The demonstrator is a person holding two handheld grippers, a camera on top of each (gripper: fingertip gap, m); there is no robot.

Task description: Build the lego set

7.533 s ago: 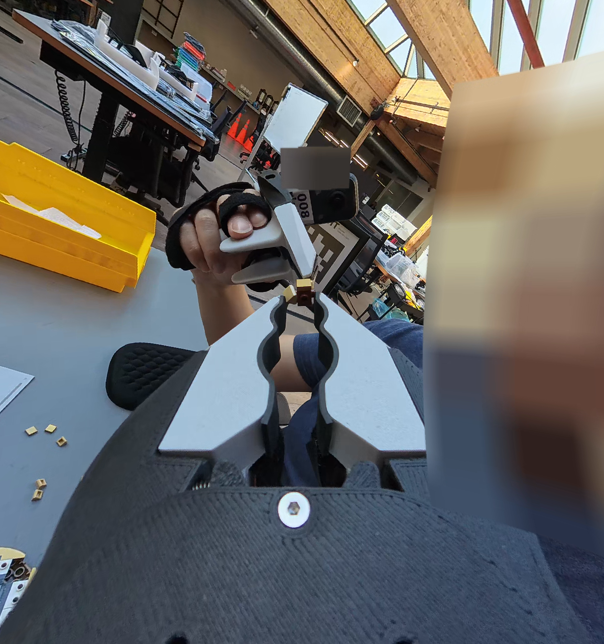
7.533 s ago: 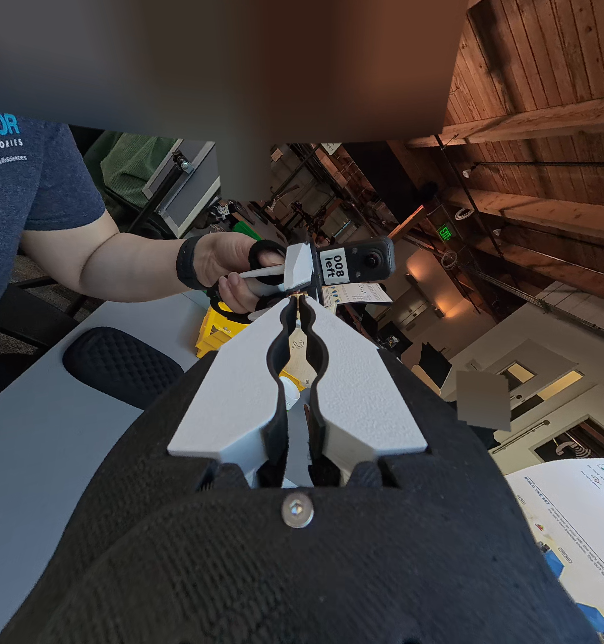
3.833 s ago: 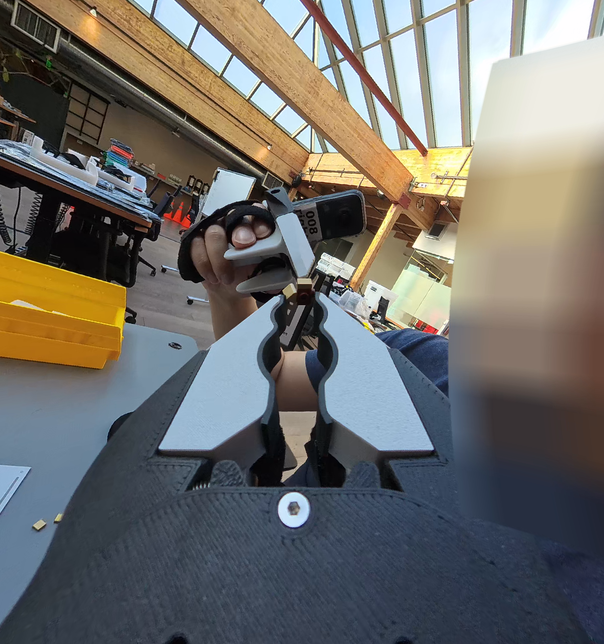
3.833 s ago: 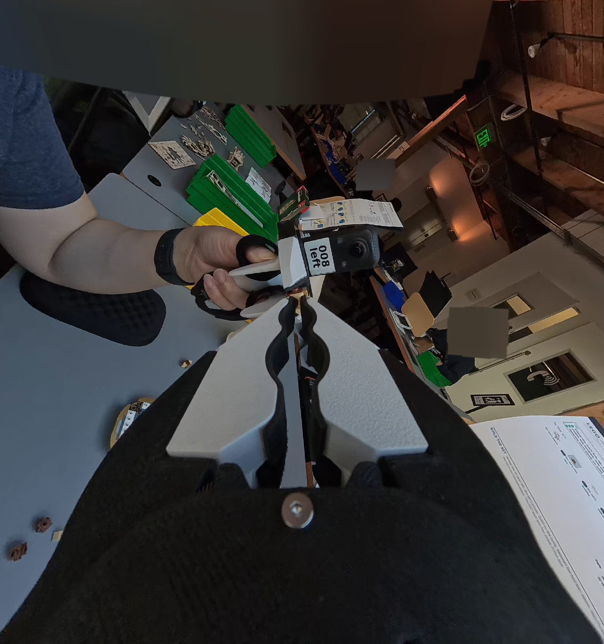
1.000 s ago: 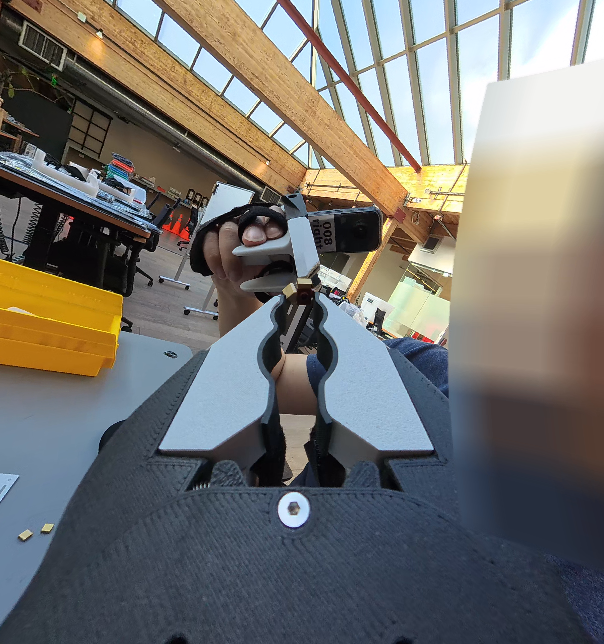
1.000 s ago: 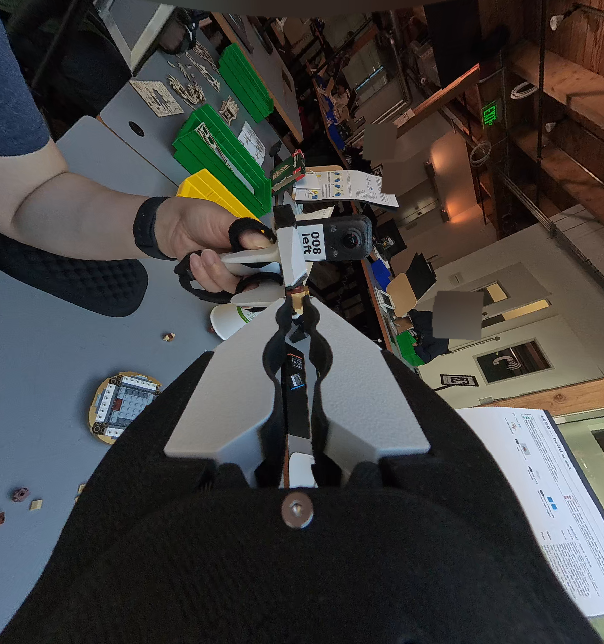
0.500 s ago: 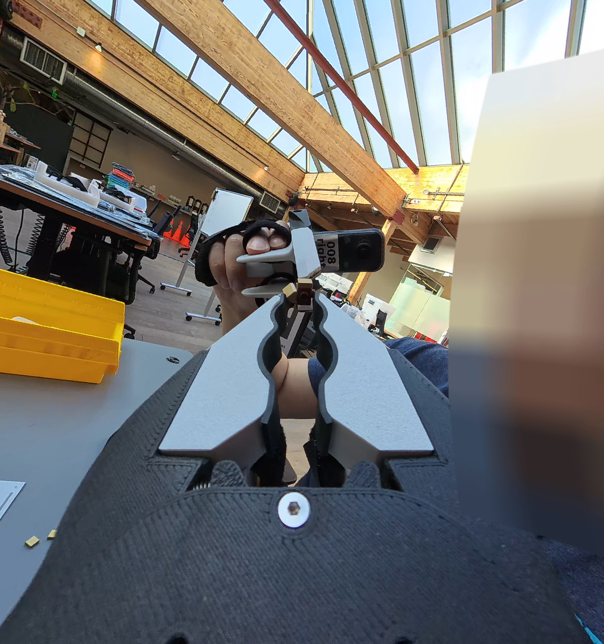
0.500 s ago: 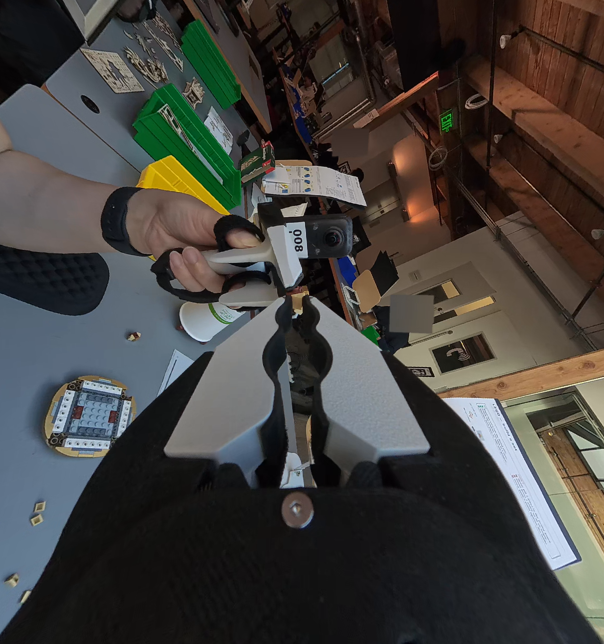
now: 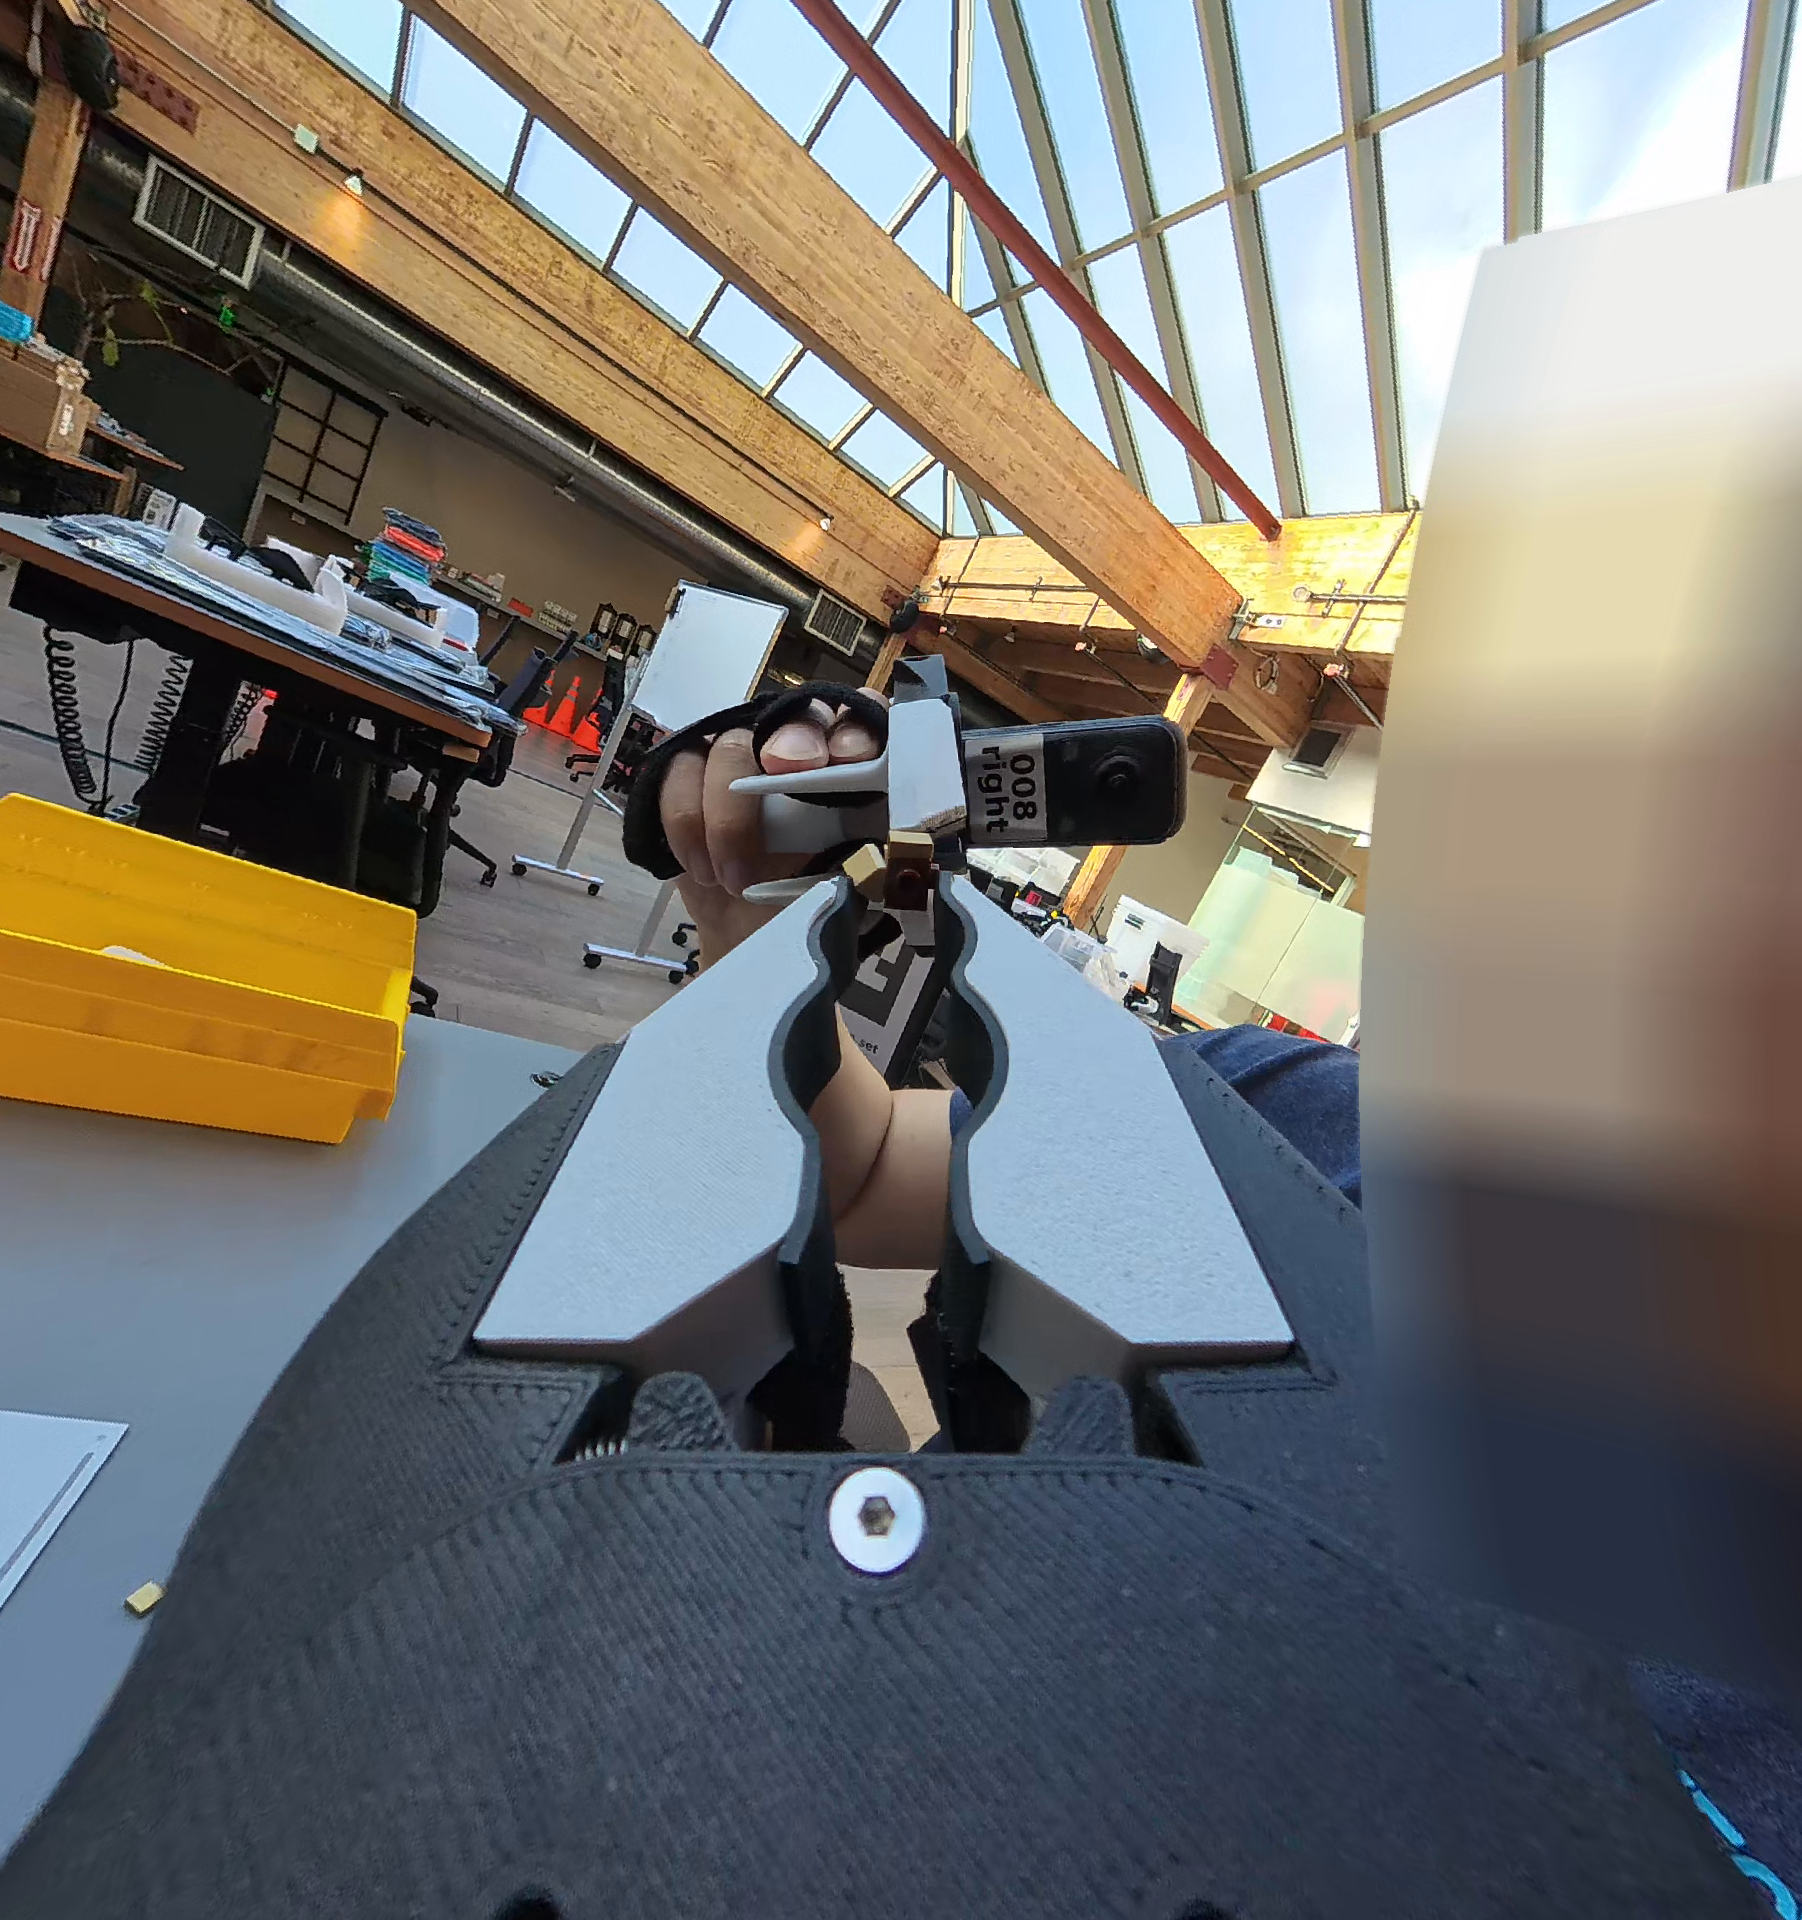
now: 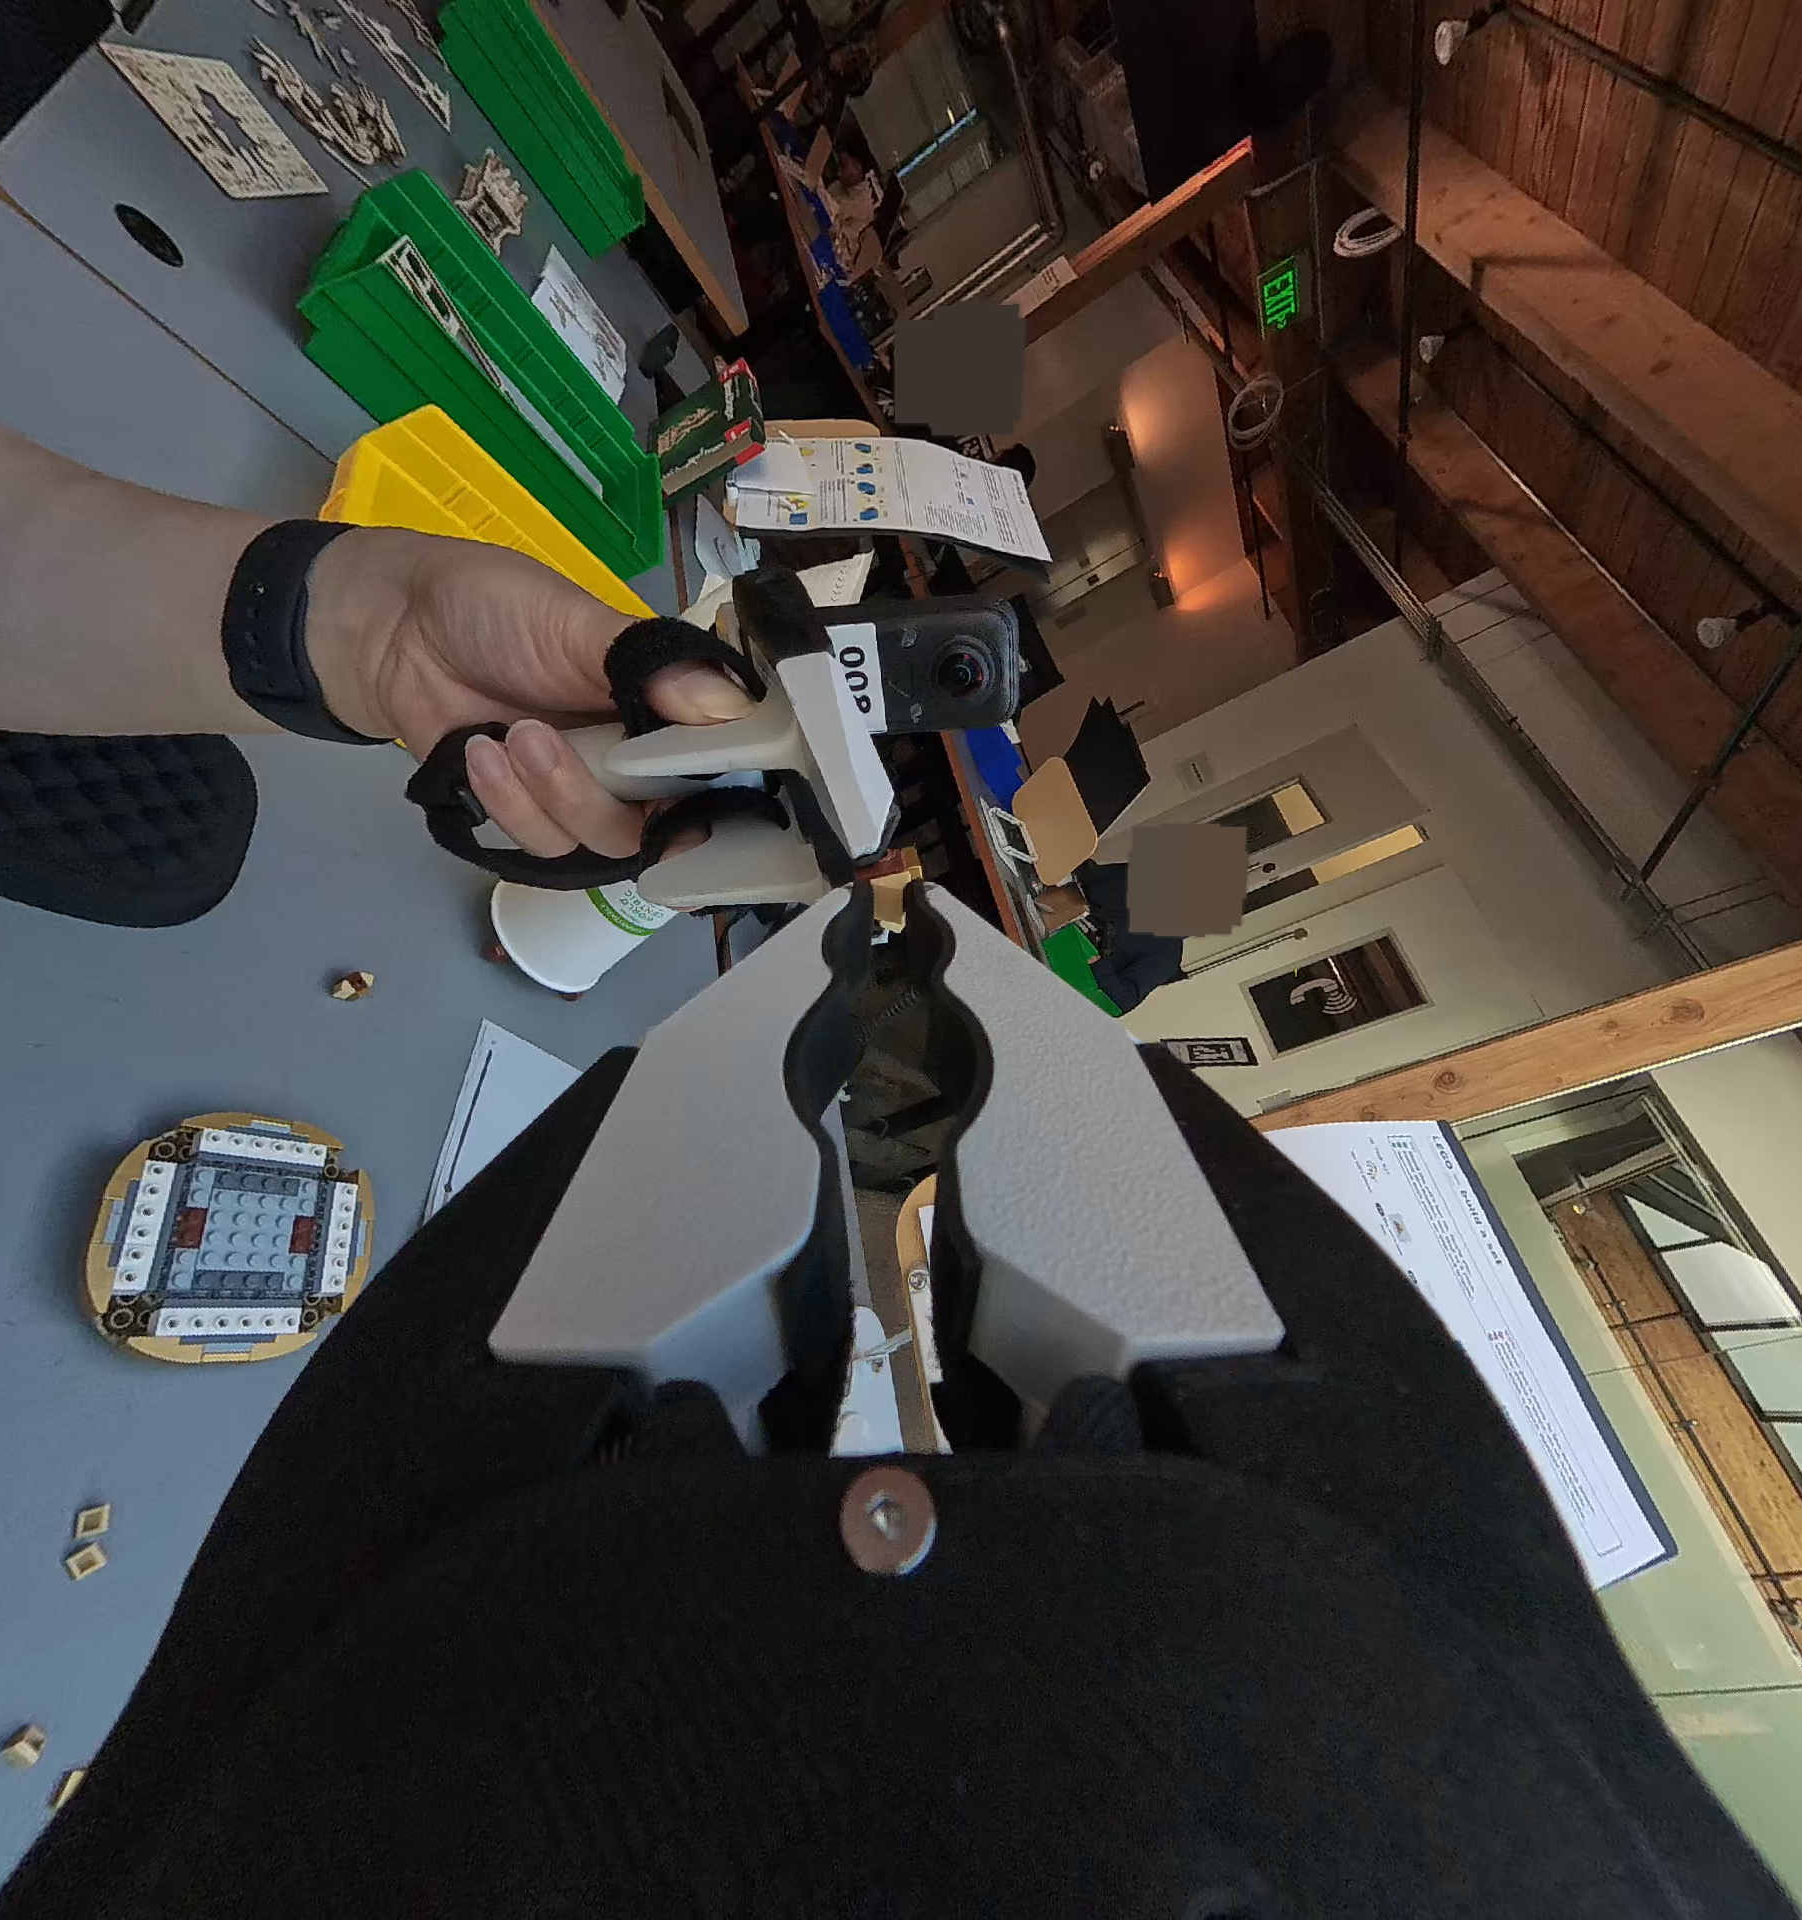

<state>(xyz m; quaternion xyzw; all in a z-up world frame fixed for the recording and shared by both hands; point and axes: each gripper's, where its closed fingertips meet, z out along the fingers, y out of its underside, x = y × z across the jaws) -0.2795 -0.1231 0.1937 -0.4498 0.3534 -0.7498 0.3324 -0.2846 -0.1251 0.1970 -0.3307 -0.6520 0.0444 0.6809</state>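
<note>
Fingers of the left gripper point(image 9: 895, 896) pinch a small brown brick point(image 9: 907, 879) with a tan tile point(image 9: 863, 865) at its 9 o'clock corner, held high off the grey table point(image 9: 149, 1247); the pads stand a little apart lower down and meet only on the piece at the tips. At 12 o'clock of it the right gripper point(image 9: 923, 826) comes nose to nose, its own fingers point(image 10: 1032, 1091) nipped on a tan piece point(image 10: 892, 902) that touches the brown one. Held up like this, I judge, the two bits can be pressed together in the air, each tool bracing the other, since parts so small would slide on the tabletop.

From the right wrist, going left to right: loose tan tiles point(image 10: 86, 1538) at 8 o'clock, the round lego base point(image 10: 227, 1236) with its grey studded middle at 9 o'clock, lying flat and well apart from the grippers, a brown-and-tan pair point(image 10: 352, 984) beyond it, a tipped paper cup point(image 10: 564, 935) just under the left hand point(image 10: 481, 665), yellow bin point(image 10: 429, 488) and green bins point(image 10: 481, 312) at 11 o'clock, the instruction sheet point(image 10: 1479, 1299) at 3 o'clock.

Nothing stands between the tips; the hazard is the tiny grip, for a skewed push could flick either piece away
</note>
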